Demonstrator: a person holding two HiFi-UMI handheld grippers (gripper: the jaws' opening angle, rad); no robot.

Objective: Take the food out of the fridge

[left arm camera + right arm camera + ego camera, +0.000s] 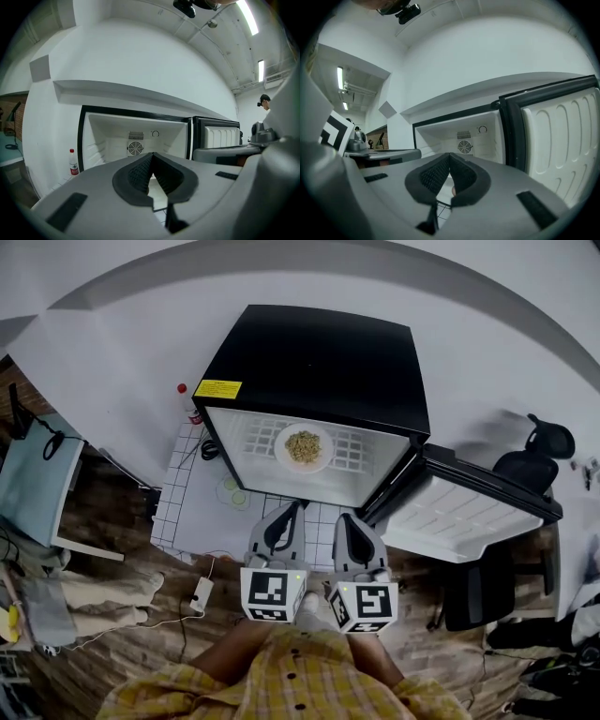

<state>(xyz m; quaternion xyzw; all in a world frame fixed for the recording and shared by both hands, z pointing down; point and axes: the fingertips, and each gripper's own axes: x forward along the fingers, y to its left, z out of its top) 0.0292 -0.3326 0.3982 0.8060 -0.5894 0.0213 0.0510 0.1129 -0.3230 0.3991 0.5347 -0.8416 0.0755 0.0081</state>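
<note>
My left gripper [292,507] has its jaws pressed together. In the left gripper view the ribbed pads [140,171] meet at the tips with nothing between them. My right gripper [343,517] is just beside it, and its jaws are also closed tip to tip on nothing [449,154]. Both point level at the open front of the fridge [319,352] and stop short of its lower edge. Their marker cubes [272,592] sit just above my yellow checked shirt [300,676].

The fridge is a small black box with a white inside, standing on a patch of white tiled floor [178,507]. Its door [459,512] is swung wide open to my right, and the ribbed white lining faces up in the head view. The food [303,445], a pale heap, lies on a white plate [319,457]. The plate rests on the wire shelf [361,451] near the middle, a little towards the shelf's left edge and well apart from both grippers. From the gripper views I can see the round fan grille [135,148] in the back wall, but my own jaws hide the plate.

A bottle [187,401] with a red cap stands upright against the wall just beside the fridge's left side. A black office chair [530,465] stands beyond the open door.
</note>
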